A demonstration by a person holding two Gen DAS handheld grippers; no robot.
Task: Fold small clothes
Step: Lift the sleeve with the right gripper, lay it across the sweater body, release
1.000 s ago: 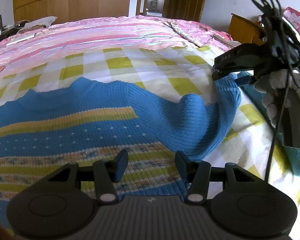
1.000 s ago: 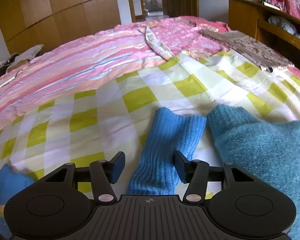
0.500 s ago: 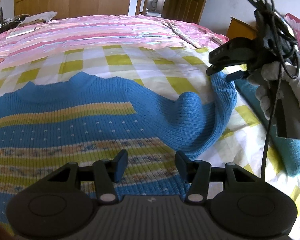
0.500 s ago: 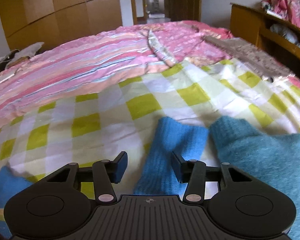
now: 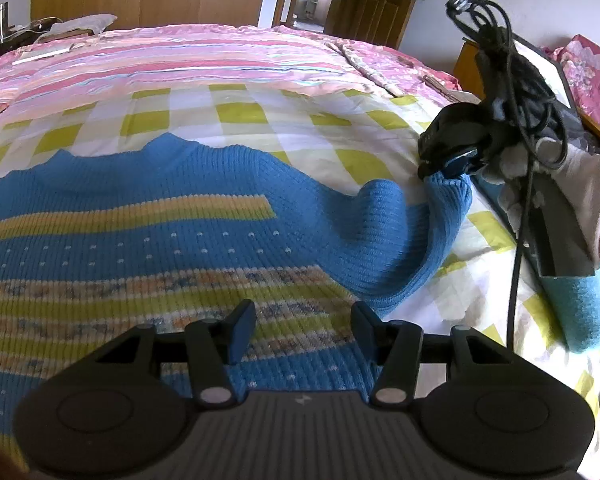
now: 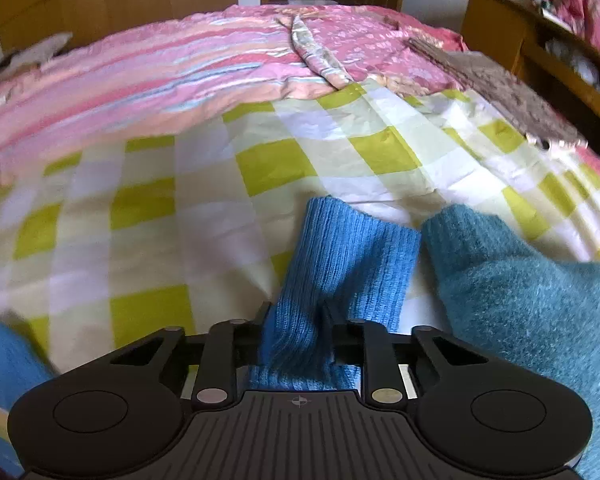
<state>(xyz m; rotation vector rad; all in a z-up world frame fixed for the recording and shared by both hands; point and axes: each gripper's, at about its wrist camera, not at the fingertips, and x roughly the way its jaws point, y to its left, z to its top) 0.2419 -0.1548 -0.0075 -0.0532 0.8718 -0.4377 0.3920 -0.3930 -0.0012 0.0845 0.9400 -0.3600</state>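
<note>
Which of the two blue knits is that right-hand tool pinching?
The ribbed, brighter blue sweater, by its sleeve cuff; the right gripper is closing on it. The fuzzy teal knit beside it lies untouched.

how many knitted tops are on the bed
2: a striped blue sweater spread on the checked sheet, and a fuzzy teal knit beside its sleeve; others may be hidden.

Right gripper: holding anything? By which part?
The right gripper is closing on the blue sweater's sleeve, near the cuff end. The left gripper stands open over the sweater body, holding nothing.
</note>
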